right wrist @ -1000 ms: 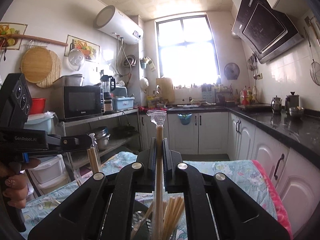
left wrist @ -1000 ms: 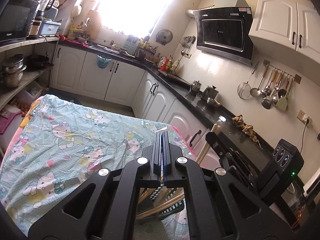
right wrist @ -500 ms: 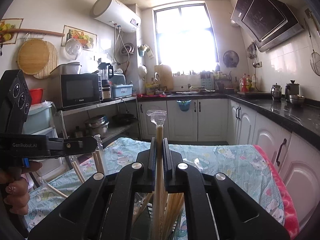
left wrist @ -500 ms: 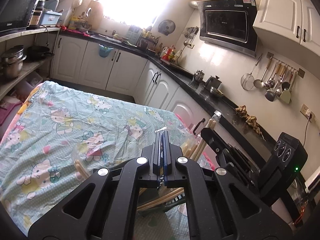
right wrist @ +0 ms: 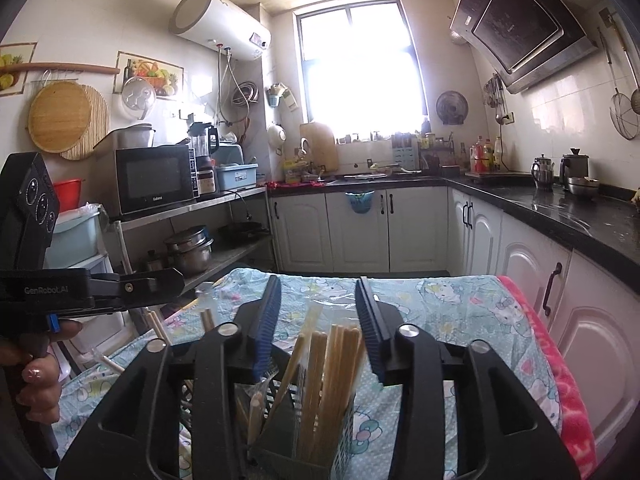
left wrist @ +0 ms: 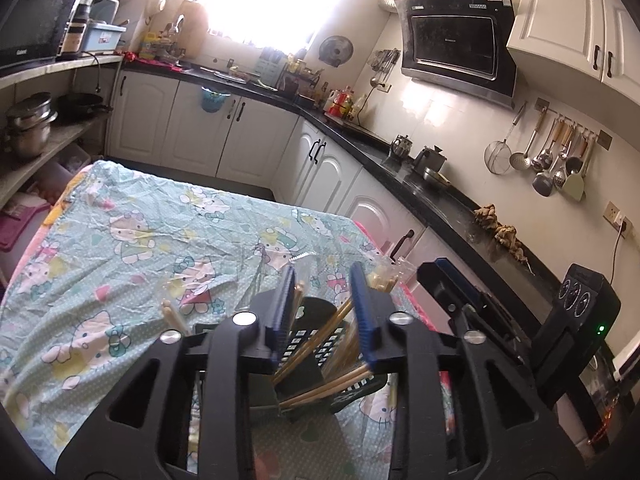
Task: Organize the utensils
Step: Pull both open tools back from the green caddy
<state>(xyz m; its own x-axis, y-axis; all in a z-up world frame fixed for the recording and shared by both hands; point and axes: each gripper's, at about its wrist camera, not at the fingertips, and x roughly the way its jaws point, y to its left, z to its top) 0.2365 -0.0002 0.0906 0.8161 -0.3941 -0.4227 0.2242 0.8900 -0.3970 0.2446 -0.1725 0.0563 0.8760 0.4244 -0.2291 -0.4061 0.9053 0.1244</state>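
While my left tool hangs over the black slotted holder, its blue pads are spreading and nothing is pinched between them — the wooden chopsticks lean loose in the holder below, which I judge is where they belong. The holder stands near the right edge of the surface, on the cartoon-print cloth. A stray chopstick end pokes up just left of the tool, in clear wrapping. My right tool sits close on the right, so the two could knock together if I swing across.

From the right wrist, the right tool is likewise letting go: its pads are drawing apart, and the plastic-sleeved chopsticks stand upright between them, untouched, dropped into the holder. The left tool reaches in from the left, with my fingers on its handle. More chopsticks lie beyond it on the cloth — probably the next ones to gather, though the left tool partly blocks that side.
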